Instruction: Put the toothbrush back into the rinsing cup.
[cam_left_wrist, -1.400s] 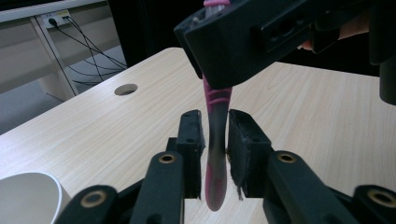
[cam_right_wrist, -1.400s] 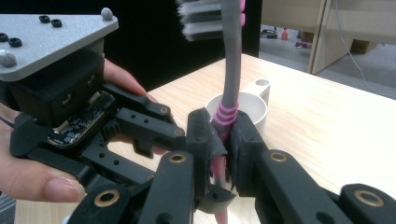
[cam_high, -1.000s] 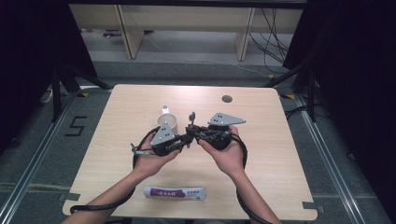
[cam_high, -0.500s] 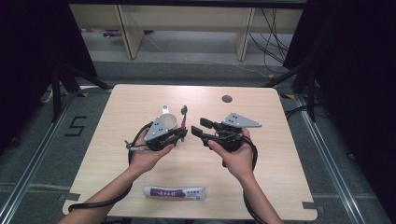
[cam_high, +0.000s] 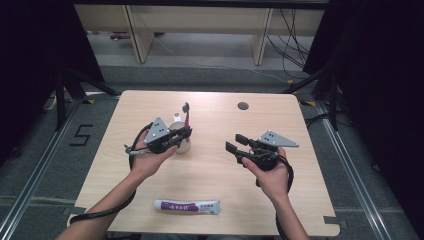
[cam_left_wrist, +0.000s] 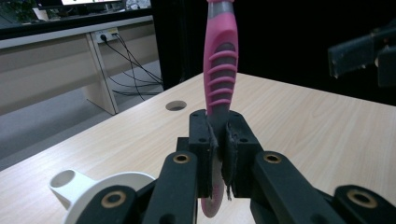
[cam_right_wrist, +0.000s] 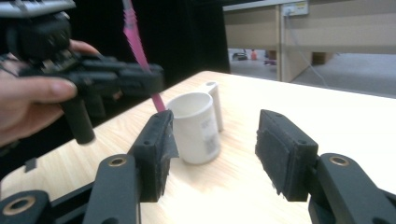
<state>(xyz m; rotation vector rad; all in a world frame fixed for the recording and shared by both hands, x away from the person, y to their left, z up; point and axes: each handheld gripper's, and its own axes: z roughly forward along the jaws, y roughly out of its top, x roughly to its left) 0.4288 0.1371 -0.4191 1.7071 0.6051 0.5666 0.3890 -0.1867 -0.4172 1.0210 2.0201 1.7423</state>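
Pink toothbrush (cam_left_wrist: 220, 60), 1 only, stands upright, clamped at its lower handle in the left gripper (cam_high: 184, 133), just above the 1 white mug (cam_high: 181, 145) near the middle of the surface (cam_high: 215, 170). Right gripper (cam_high: 234, 142) sits well apart to the right; its jaws have just been opening, now wide, nothing between them, pointed toward the mug (cam_right_wrist: 197, 126). 1 toothpaste tube (cam_high: 187, 205) lies flat near the front edge. 1 round hole (cam_high: 243, 106) at the far edge. 2 grippers, 2 hands.
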